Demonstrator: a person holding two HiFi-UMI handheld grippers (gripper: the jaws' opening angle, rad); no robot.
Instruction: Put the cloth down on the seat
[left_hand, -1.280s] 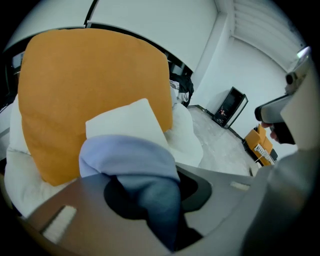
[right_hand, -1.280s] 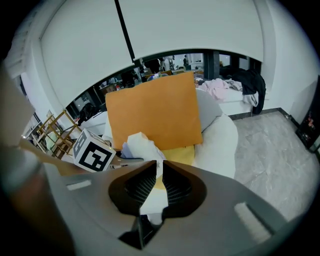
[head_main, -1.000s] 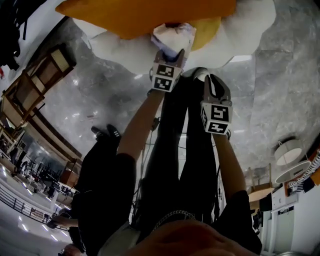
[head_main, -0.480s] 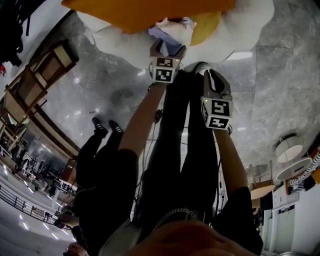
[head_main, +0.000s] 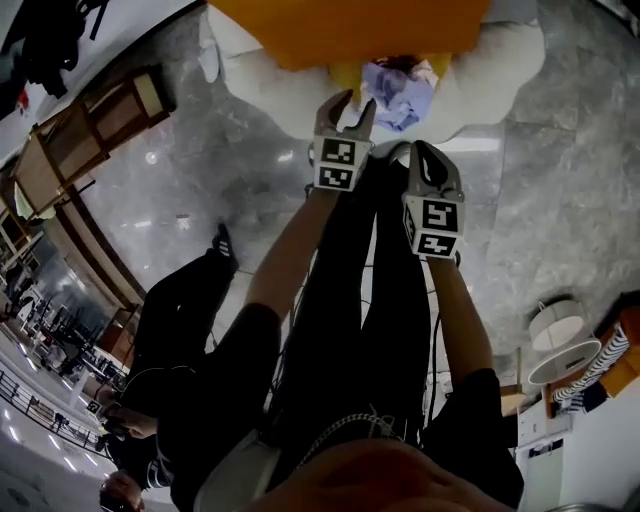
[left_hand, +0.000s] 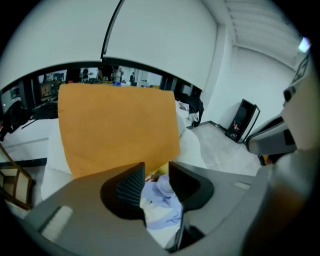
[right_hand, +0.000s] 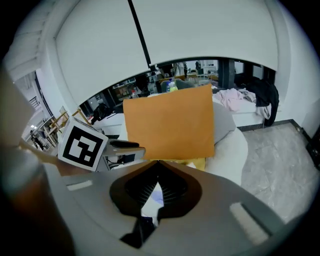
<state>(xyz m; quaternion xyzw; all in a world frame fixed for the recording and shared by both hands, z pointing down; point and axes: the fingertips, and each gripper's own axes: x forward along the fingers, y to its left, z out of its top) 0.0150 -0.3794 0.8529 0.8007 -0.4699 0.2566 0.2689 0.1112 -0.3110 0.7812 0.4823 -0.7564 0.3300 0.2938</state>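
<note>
Your left gripper (head_main: 348, 100) reaches forward over the white seat (head_main: 250, 80), in front of the upright orange cushion (left_hand: 117, 127). Its jaws stand partly apart and are closing, and neither pad presses on anything. In the left gripper view the pale lilac cloth (left_hand: 162, 200) shows through the gap between them, lying loose and crumpled below. From the head view, the cloth (head_main: 400, 88) rests on the seat at the foot of the cushion, just right of the left jaws and ahead of your right gripper (head_main: 425, 152). The right gripper's jaws are closed tip to tip, with nothing held between them. The cloth looks already set down and released, so the task seems essentially done. Little appears left beyond drawing both grippers back from the seat.
</note>
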